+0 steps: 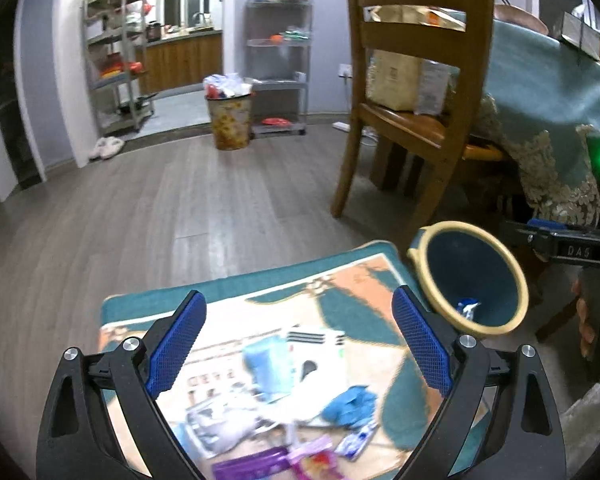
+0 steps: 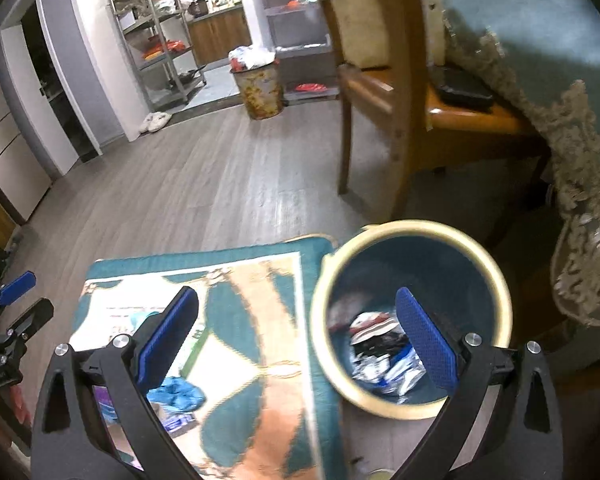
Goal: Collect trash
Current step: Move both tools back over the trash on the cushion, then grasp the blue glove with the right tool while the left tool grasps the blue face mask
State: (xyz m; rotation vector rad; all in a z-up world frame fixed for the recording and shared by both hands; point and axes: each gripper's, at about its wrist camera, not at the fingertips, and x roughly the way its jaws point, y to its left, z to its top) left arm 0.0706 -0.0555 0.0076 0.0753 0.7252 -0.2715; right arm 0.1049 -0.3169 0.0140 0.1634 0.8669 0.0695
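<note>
Grey plank floor (image 1: pixel 148 208) runs back to metal shelves (image 1: pixel 118 60) on the far left, a patterned bin (image 1: pixel 229 120) heaped full near the middle, then a wooden chair (image 1: pixel 412 92) and a table under a teal cloth (image 1: pixel 540 92) on the right. On the near floor lies a teal and orange mat (image 1: pixel 340 292) strewn with trash. In the left wrist view the left gripper (image 1: pixel 298 344) hangs above that litter with its blue pads (image 1: pixel 176 344) spread wide and nothing between them. Framed between the fingers, from left to right, are a pale crumpled wrapper (image 1: pixel 220 428), a light blue packet (image 1: pixel 268 364), a white printed packet (image 1: pixel 320 356) and a crumpled blue glove (image 1: pixel 350 402); nearer the camera lie a purple packet (image 1: pixel 256 466), a pink wrapper (image 1: pixel 316 460) and a small blue and white sachet (image 1: pixel 358 440). All of it is blurred. Just right of the mat stands a teal bucket (image 1: pixel 474 278) with a cream rim, a blue and white scrap in its bottom. In the right wrist view the left gripper's blue tip (image 2: pixel 18 288) shows at the far left edge. The right gripper (image 2: pixel 296 336) is also wide open and holds nothing; its left finger hangs over the mat near the glove (image 2: pixel 176 394), its right finger (image 2: pixel 426 340) over the mouth of the bucket (image 2: pixel 504 304). Inside the bucket lie crumpled wrappers (image 2: pixel 380 356), silver, white, black and blue, directly below that right pad.
</note>
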